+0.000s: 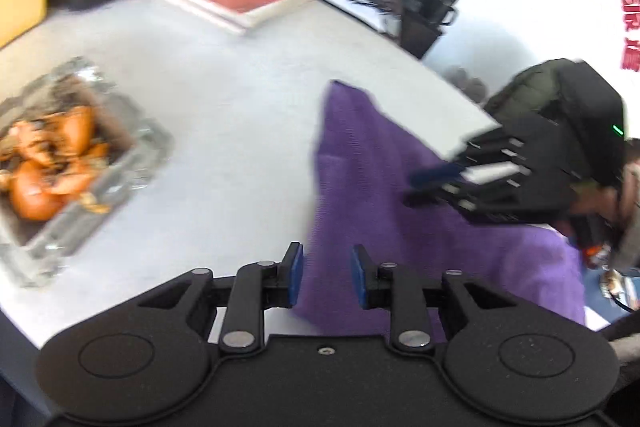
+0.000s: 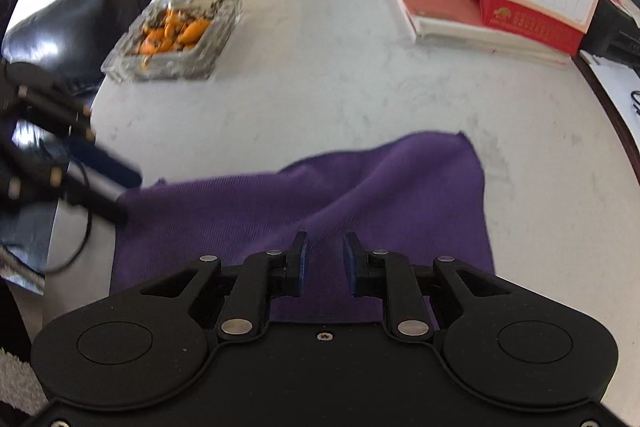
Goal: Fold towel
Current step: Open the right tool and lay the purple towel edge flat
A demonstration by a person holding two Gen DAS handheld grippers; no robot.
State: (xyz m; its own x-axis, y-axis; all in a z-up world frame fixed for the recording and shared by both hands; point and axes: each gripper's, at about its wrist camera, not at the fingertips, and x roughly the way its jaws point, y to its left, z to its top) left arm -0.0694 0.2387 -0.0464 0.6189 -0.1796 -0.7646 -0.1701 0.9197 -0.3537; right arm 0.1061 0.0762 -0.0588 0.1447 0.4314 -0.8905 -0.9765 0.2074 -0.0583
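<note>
The purple towel (image 2: 320,203) is lying rumpled on the white table (image 2: 340,75), one ridge running up its middle. The right gripper (image 2: 325,259) and left gripper (image 1: 326,277) are both hovering over it with jaws slightly spread, pinching nothing. To fold well, each should be taking a near corner — low and square — before carrying the edge across evenly.
</note>
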